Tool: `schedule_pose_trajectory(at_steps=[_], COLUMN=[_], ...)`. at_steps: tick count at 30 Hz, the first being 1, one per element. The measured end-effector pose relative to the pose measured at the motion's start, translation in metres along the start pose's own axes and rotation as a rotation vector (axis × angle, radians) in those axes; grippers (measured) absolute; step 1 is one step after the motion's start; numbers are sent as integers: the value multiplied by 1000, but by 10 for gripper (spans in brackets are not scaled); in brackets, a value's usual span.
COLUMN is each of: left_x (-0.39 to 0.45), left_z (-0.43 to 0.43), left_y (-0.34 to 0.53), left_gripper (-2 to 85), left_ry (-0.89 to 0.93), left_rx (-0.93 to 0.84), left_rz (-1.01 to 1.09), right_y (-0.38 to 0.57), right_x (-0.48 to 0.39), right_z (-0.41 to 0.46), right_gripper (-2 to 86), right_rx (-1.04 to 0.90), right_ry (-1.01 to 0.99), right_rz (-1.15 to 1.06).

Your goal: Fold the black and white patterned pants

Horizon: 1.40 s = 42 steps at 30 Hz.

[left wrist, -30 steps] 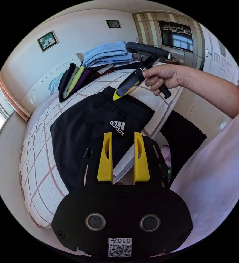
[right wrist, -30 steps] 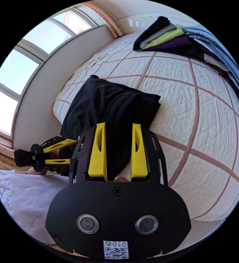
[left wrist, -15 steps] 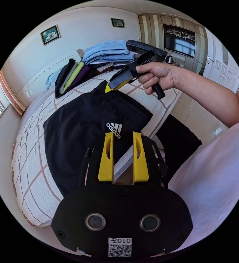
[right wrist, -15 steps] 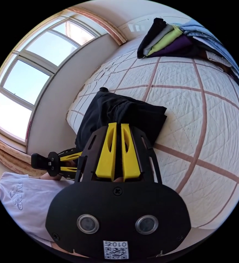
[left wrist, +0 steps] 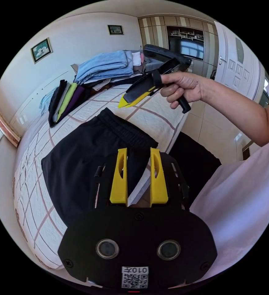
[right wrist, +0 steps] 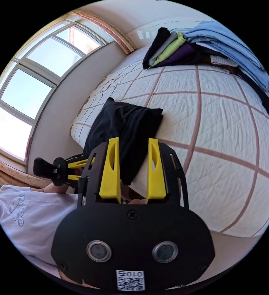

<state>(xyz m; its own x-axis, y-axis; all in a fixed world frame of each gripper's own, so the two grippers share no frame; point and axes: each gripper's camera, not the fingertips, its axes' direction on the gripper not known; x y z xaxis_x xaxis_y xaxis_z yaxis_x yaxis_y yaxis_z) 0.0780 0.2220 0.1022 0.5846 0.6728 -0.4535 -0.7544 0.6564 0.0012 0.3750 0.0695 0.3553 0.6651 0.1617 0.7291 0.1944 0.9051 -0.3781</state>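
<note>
Change since half a second ago: right gripper's yellow jaws were nearly together then; now they stand apart with nothing between them. It also sits higher above the bed in the left gripper view.

Left gripper view, own tool: left gripper (left wrist: 138,176) has its two yellow jaws a gap apart. They hold nothing.

Left gripper view, pants: black folded pants with a stretchy waistband (left wrist: 91,156) lie flat on the white quilted bed cover with pinkish-brown lines (left wrist: 146,115). The jaw tips sit over the near edge of the pants, by the edge of the bed. I cannot tell if they touch the cloth.

Left gripper view, other tool: right gripper (left wrist: 124,103) is held up in the air by a hand (left wrist: 183,87), above the bed and apart from the waistband.

Left gripper view, far side: pile of folded blue cloth (left wrist: 105,66) and a row of folded dark, green and purple clothes (left wrist: 65,98) lie well apart from the pants.

Right gripper view, own tool: right gripper (right wrist: 130,170) jaws are apart and hold nothing.

Right gripper view, pants: black pants (right wrist: 122,127) lie beyond the jaw tips, with one end seen between them, near the edge of the bed cover (right wrist: 226,132).

Right gripper view, other tool: left gripper (right wrist: 79,167) pokes in low beside the pants, jaws apart.

Right gripper view, person: white shirt (right wrist: 30,221) shows at the lower left.
</note>
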Motion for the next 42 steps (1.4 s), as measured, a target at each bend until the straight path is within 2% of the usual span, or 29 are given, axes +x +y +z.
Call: schedule_pose_trajectory(at_steps=[9,14,19,21,23,25,29,32,36,42], left_x=[9,23,65,88,100,106,106,96,84,72], left_z=[14,6,-17,-19,-19,-17,-7,-12,-18,-17], left_y=[3,7,18,20,18,14,8,10,19,28], left_gripper=[116,121,132,136,137,136,114,96,82,81], left_ry=[77,83,-91,-250,-334,-420,-557,-502,-464,-482], left_rx=[62,88,148,176,200,206,192,196,205,180], left_rz=[-30,-29,24,42,51,33,-51,-106,-102,-66], right_y=[47,39,29,23,18,13,9,14,21,-22], right_x=[33,41,34,28,27,29,34,44,73,75], right_z=[48,53,23,16,10,6,8,5,8,42], right_gripper=[133,107,78,76,74,73,74,91,144,164], right_rx=[-62,-72,-46,-47,-37,-22,-13,20,27,-63], right_ry=[-175,-122,-231,-245,-274,-326,-307,-349,-413,-479], right_rz=[181,208,205,180,185,181,157,137,226,225])
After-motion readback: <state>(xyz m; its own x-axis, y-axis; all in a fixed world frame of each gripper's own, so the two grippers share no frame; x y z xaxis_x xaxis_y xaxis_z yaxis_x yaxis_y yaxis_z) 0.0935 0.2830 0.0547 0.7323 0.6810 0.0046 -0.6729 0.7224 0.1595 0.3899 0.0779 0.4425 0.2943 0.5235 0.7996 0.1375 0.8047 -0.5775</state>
